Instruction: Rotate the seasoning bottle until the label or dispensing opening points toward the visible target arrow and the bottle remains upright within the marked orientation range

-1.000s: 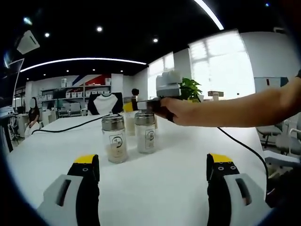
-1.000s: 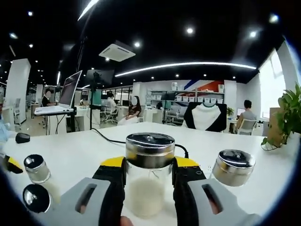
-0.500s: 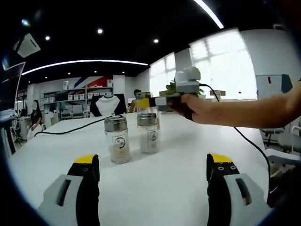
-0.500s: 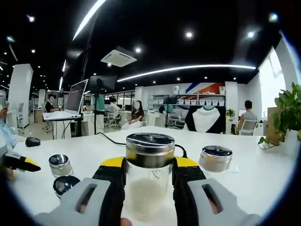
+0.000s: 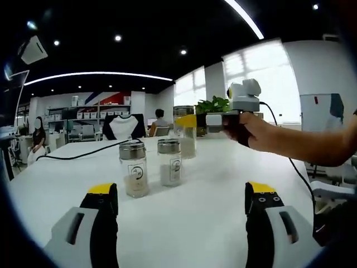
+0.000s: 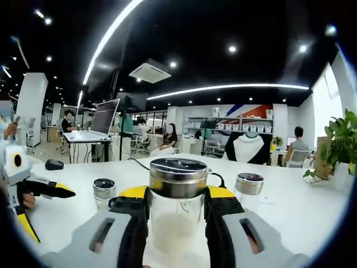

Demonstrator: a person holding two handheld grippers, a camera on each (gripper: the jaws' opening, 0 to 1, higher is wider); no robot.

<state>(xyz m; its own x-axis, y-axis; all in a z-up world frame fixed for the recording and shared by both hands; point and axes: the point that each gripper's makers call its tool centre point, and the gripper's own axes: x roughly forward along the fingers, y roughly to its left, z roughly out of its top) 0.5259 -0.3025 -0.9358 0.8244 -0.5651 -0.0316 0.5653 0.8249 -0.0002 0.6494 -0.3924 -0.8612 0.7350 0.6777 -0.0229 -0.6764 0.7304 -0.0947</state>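
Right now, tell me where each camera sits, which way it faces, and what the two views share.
Left gripper view: rides the left hand-held gripper, jaws apart, low over the white table, facing two standing bottles; the right hand-held gripper holds a third, lifted bottle, with the person's hand behind it.
Right gripper view: rides the right hand-held gripper, jaws shut on the bottle, facing the office.
Shared: the table, the held bottle, the two standing bottles.

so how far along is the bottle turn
Done: the right gripper has grasped a bottle and holds it upright above the table. In hand: that lift. Left: turning and setting it down; no target arrow is visible. The left gripper is open, two bottles standing ahead.
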